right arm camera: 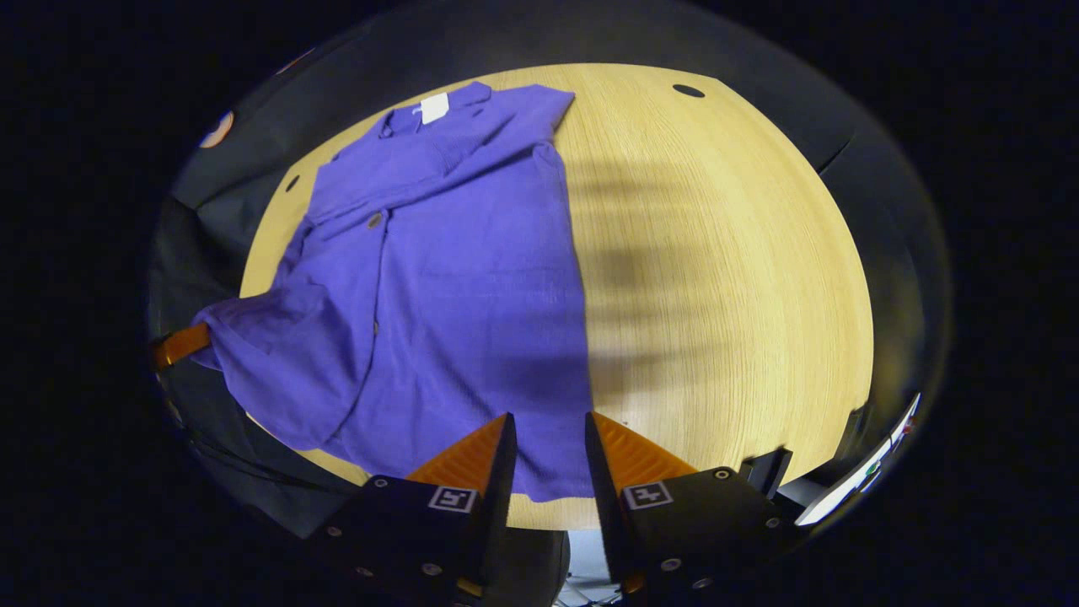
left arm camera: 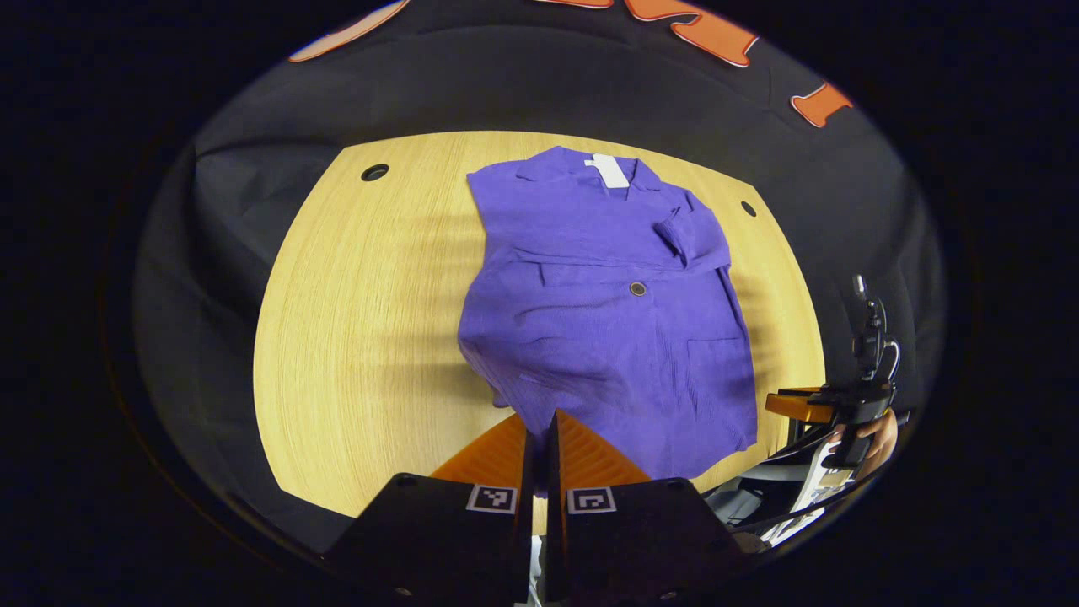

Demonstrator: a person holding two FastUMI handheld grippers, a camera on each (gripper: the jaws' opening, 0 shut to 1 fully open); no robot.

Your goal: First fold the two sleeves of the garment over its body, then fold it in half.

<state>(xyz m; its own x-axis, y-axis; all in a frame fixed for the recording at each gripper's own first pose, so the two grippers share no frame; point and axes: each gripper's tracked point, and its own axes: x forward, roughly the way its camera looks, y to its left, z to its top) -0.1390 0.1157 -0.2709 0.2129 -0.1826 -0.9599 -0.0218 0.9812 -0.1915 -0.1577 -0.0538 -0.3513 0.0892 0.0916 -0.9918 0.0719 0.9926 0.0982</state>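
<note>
My left tool (left arm camera: 539,430) is clamped on the purple shirt (left arm camera: 607,312) hem, lifting it off the desk (left arm camera: 362,337); my right tool (right arm camera: 544,434) stands apart above the hem.

A recording booth: a wooden table (left arm camera: 362,337) with cable holes, walled in by black cloth (left arm camera: 523,84).

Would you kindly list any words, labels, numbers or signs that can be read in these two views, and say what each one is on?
No readable text.
White neck tag on the purple garment: looks blank; any print is too small to tell.
Square black-and-white markers on the left gripper and on the right gripper: coded patterns, not words.
</note>
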